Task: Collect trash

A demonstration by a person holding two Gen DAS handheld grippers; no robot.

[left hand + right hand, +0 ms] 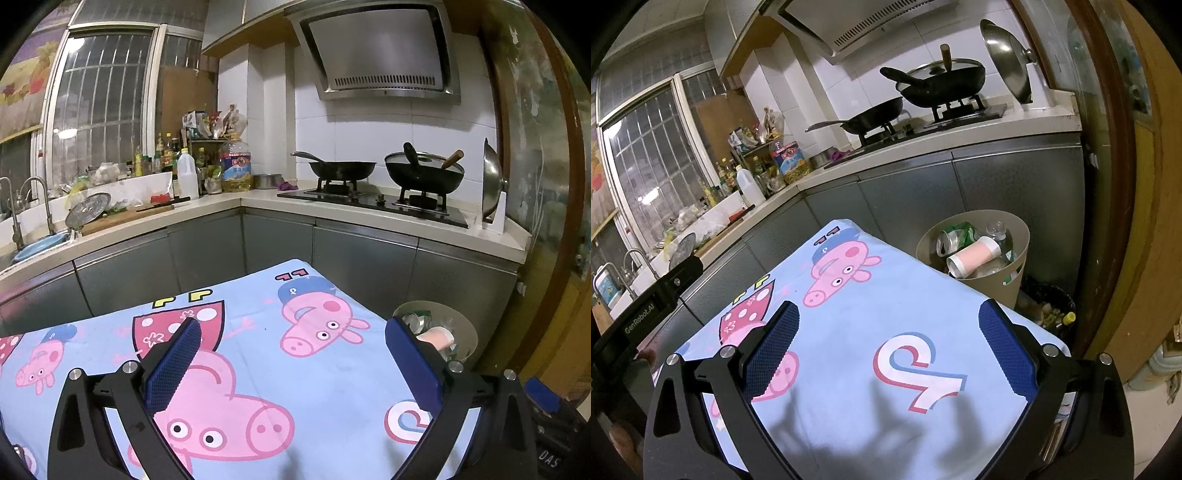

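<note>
A beige trash bin (1015, 240) stands on the floor past the table's far right corner. It holds a pink cup (975, 255), a crushed green can (956, 234) and clear plastic. The same bin (467, 334) shows in the left wrist view behind the right finger. My left gripper (293, 334) hovers open over the blue cartoon-pig tablecloth (258, 306), nothing between its fingers. My right gripper (888, 319) is open too, empty, above the tablecloth (871, 306) near its right side. No loose trash shows on the cloth.
Grey kitchen cabinets (280, 240) wrap around behind the table. The counter carries a stove with two black woks (424, 173), bottles (187, 173) and a sink (40, 243). A dark bag of scraps (1051, 306) lies beside the bin. A brown door frame (1115, 184) rises at right.
</note>
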